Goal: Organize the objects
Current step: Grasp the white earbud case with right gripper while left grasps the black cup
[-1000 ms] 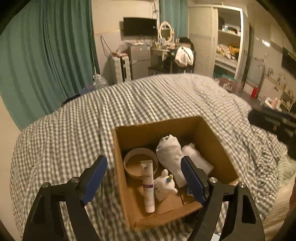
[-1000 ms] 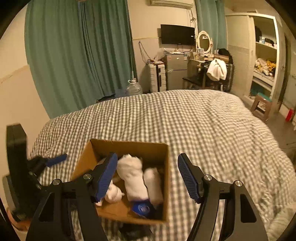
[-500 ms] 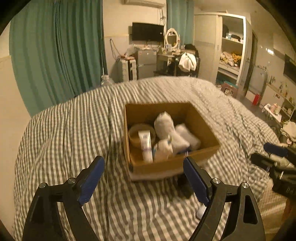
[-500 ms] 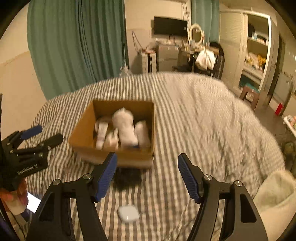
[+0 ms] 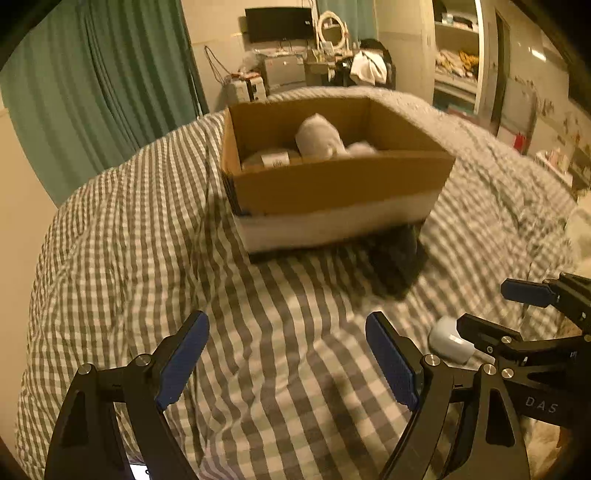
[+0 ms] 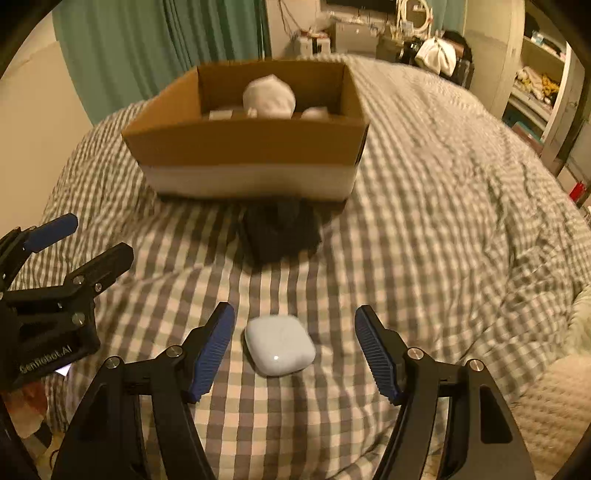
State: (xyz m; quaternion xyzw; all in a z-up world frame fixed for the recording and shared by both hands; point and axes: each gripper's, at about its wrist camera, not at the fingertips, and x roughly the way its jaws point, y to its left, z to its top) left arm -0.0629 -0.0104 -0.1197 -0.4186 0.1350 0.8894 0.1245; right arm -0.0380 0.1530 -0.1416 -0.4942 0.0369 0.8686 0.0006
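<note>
A cardboard box (image 5: 332, 177) (image 6: 247, 155) stands on the checked bed cover, holding rolled white cloths (image 5: 319, 138) (image 6: 269, 96) and a tube. A small white earbud case (image 6: 279, 349) lies on the cover in front of it, between the fingers of my right gripper (image 6: 293, 343), which is open around it. The case also shows in the left wrist view (image 5: 448, 339). A dark object (image 6: 280, 232) (image 5: 397, 258) lies against the box front. My left gripper (image 5: 286, 354) is open and empty over bare cover; it shows in the right wrist view (image 6: 79, 240).
The checked duvet (image 5: 110, 258) covers the whole bed. A green curtain (image 5: 92, 92) hangs at the left. Behind the bed are a desk with a mirror, a TV (image 5: 279, 24) and an open wardrobe (image 5: 458, 55). A cream blanket (image 6: 554, 406) lies at the right.
Both grippers have pulled back from the box and dropped low toward the cover. The right gripper now straddles the white case, which was not between its fingers before.
</note>
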